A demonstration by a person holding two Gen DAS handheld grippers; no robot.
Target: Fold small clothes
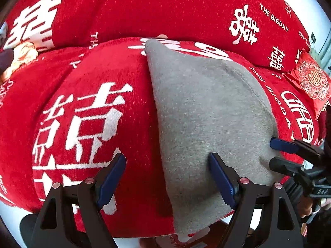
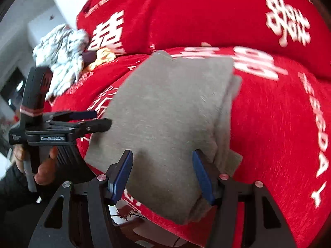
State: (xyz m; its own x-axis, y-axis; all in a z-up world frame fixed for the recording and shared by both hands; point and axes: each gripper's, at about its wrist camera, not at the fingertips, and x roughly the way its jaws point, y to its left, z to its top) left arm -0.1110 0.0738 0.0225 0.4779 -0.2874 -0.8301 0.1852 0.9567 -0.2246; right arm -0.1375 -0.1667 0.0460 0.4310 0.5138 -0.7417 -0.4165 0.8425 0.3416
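A grey folded garment (image 1: 204, 113) lies on the red sofa seat, its near end hanging over the front edge. It also shows in the right wrist view (image 2: 169, 119), folded in layers. My left gripper (image 1: 167, 177) is open above the garment's left edge, holding nothing; it also shows from the side in the right wrist view (image 2: 99, 118). My right gripper (image 2: 162, 173) is open over the garment's near end, holding nothing. It also shows in the left wrist view (image 1: 275, 153), at the garment's right edge.
The red sofa cover (image 1: 93, 113) carries white characters. A heap of other clothes, white patterned (image 2: 62, 57) and orange (image 1: 22, 55), lies at the sofa's far left. A red embroidered cushion (image 1: 310, 78) sits at the right.
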